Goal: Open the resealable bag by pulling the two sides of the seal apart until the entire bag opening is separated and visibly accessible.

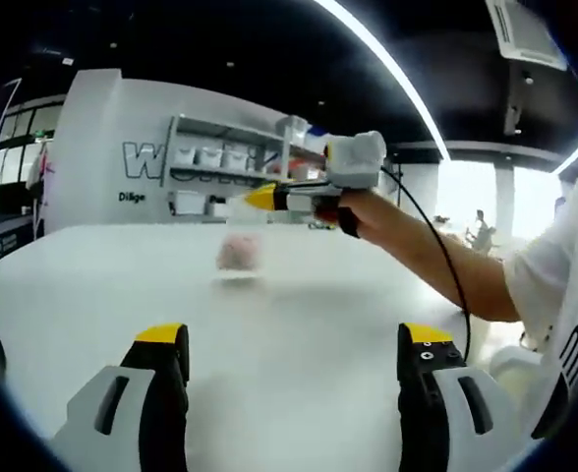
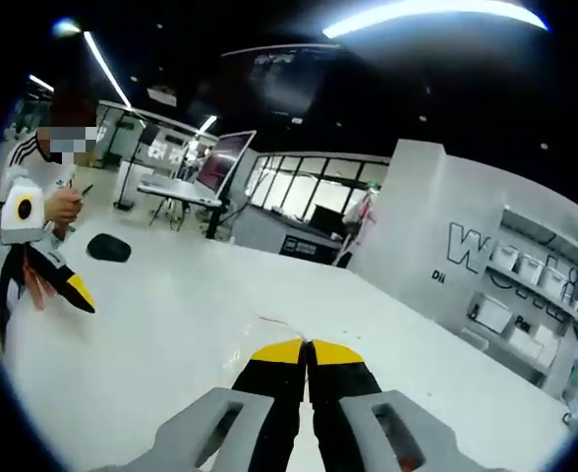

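A small clear bag (image 1: pixel 238 254) with pinkish contents lies blurred on the white table (image 1: pixel 299 295), well ahead of my left gripper (image 1: pixel 294 339), whose jaws stand wide open with nothing between them. My right gripper (image 1: pixel 261 199), held by a hand, hovers just above and to the right of the bag, apart from it. In the right gripper view my right gripper (image 2: pixel 307 346) is shut, its yellow tips pressed together with nothing visible between them. A faint clear shape with a thin red line (image 2: pixel 269 320) lies just beyond the tips. My left gripper (image 2: pixel 38 303) shows open at the left.
A dark rounded object (image 2: pixel 109 247) rests on the table near the person at the left. White shelving with bins (image 1: pixel 220 162) stands behind the table's far edge. A black cable (image 1: pixel 446 256) trails along the person's arm.
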Demonstrator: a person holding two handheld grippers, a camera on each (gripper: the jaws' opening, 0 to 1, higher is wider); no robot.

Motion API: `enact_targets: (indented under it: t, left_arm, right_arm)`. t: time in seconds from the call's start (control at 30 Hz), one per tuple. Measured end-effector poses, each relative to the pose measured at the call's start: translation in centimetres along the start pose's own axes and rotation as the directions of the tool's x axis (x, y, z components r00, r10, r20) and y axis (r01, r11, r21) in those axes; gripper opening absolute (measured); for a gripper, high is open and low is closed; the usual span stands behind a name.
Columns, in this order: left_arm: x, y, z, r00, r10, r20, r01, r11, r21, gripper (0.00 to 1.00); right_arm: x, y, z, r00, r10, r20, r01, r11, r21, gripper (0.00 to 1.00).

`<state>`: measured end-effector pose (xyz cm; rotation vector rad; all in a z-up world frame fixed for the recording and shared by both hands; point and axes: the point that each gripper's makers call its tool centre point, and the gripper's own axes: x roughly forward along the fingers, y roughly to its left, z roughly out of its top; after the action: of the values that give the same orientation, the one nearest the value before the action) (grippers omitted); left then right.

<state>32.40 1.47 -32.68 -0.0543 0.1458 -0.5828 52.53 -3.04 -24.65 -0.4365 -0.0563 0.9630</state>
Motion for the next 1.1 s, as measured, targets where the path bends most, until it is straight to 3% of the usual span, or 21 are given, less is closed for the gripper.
enact_targets:
  t: [0.73,1.1]
  left_arm:
    - [0.4,-0.2,-0.2,1.000,-0.013,-0.018,0.012,1.000,-0.017,0.86]
    - [0.5,-0.2,-0.3,1.000,-0.011,-0.023,0.011,1.000,-0.024,0.85]
  right_arm:
    - [4.7,-7.6,-2.9,0.994,-0.097,-0.057,0.094,0.994,-0.047,0.00]
    - [6.0,-9.7,-4.4,0.987,-0.146,-0.065,0.143,0.988,-0.050,0.00]
